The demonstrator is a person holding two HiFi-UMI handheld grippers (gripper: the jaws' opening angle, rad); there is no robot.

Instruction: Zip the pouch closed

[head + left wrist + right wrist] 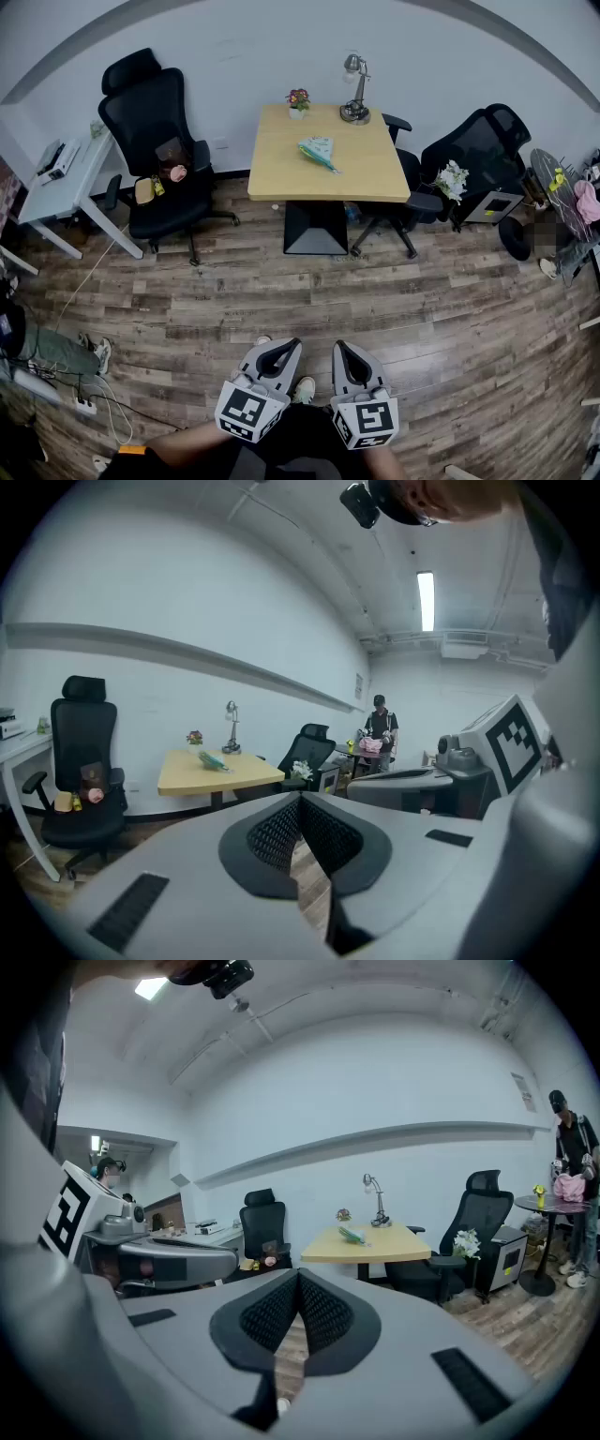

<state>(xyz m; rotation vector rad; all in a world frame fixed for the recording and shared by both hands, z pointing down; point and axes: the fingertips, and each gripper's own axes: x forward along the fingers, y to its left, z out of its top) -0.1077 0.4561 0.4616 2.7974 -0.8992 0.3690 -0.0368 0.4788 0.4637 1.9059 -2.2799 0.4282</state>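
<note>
A teal patterned pouch (318, 152) lies on the wooden table (281, 178) at the far side of the room; it shows small in the left gripper view (213, 759) and in the right gripper view (352, 1235). My left gripper (285, 345) and right gripper (345, 348) hang side by side low over the floor, far from the table. Both are shut with their jaws meeting at the tips and nothing between them. The pouch's zip is too small to make out.
A desk lamp (354, 90) and a small flower pot (298, 100) stand at the table's back edge. Black office chairs sit left (159, 150) and right (469, 164) of it. A white desk (56, 192) is at far left. Cables (94, 403) lie on the wood floor. A person (379, 728) stands across the room.
</note>
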